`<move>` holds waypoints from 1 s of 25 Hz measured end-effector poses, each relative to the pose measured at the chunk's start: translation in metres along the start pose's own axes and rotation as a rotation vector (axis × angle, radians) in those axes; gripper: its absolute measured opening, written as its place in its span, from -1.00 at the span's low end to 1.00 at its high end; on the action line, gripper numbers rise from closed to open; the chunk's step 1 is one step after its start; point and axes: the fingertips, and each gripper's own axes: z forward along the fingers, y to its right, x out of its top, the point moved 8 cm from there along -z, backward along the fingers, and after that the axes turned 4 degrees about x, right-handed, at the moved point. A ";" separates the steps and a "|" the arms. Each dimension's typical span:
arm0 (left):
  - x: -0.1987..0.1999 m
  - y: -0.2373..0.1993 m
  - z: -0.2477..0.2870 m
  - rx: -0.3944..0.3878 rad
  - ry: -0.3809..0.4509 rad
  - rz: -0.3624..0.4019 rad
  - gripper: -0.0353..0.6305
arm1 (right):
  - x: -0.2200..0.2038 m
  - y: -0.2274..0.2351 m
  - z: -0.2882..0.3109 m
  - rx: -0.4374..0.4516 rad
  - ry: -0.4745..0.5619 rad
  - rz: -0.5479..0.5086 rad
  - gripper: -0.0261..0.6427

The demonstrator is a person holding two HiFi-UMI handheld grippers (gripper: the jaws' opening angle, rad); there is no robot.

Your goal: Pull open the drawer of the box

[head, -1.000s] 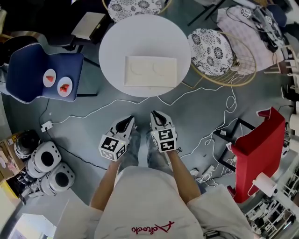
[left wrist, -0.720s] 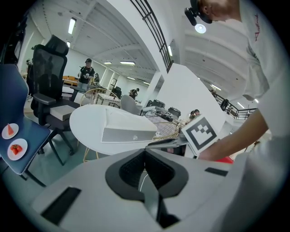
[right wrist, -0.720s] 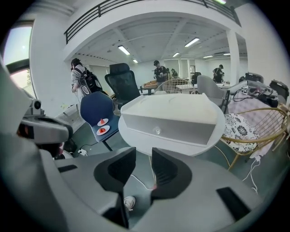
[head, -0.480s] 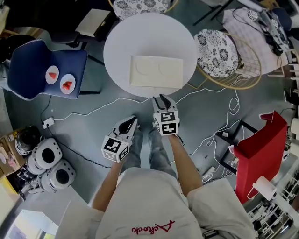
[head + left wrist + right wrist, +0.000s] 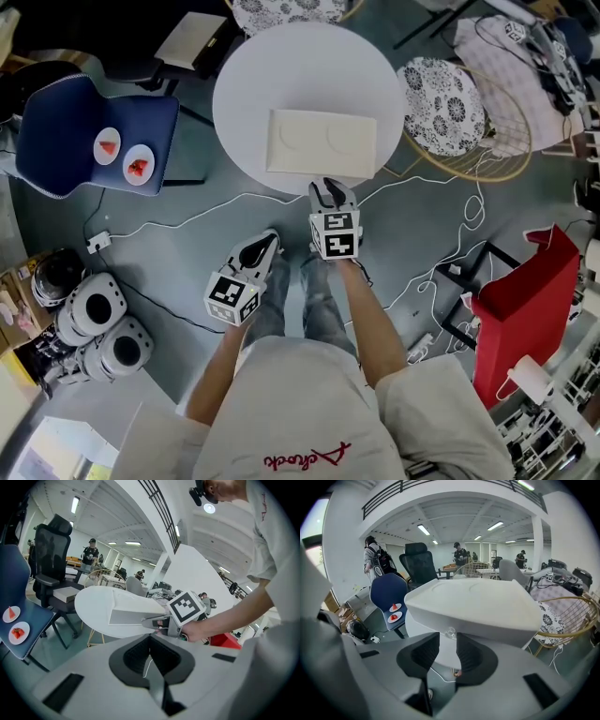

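Note:
A flat white box (image 5: 322, 142) lies on the round white table (image 5: 244, 84); its drawer front faces me and is closed. My right gripper (image 5: 328, 190) is at the table's near edge, right in front of the box (image 5: 478, 604). Its jaws have just been opening and now stand open. The drawer's small clear knob (image 5: 449, 633) sits just past the tips of my right gripper (image 5: 447, 641), in line with the gap, and the pads do not press on it. My left gripper (image 5: 262, 246) hangs back over the floor, shut and empty (image 5: 150, 644).
A blue chair (image 5: 56, 122) with two small plates of red food stands to the left. Wicker chairs with patterned cushions (image 5: 445, 103) are to the right of the table, a red seat (image 5: 520, 309) further right. White cables (image 5: 187, 220) run across the floor.
My right gripper moved forward to the box's front and its jaws went from shut to open. The left gripper stayed where it was.

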 end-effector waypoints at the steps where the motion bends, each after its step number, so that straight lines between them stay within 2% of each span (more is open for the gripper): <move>1: 0.000 0.000 0.000 0.000 -0.001 -0.001 -0.86 | 0.000 0.000 0.001 0.001 -0.003 0.001 -0.56; 8: -0.001 -0.001 0.000 -0.003 -0.003 -0.005 -0.86 | -0.001 0.000 0.005 0.001 -0.013 0.011 -0.58; 12: -0.001 -0.002 -0.002 -0.001 -0.007 -0.003 -0.86 | -0.001 0.002 0.005 -0.011 -0.017 0.018 -0.68; 25: -0.002 0.000 -0.002 -0.006 -0.009 -0.004 -0.86 | -0.004 0.000 0.002 -0.012 -0.015 0.010 -0.70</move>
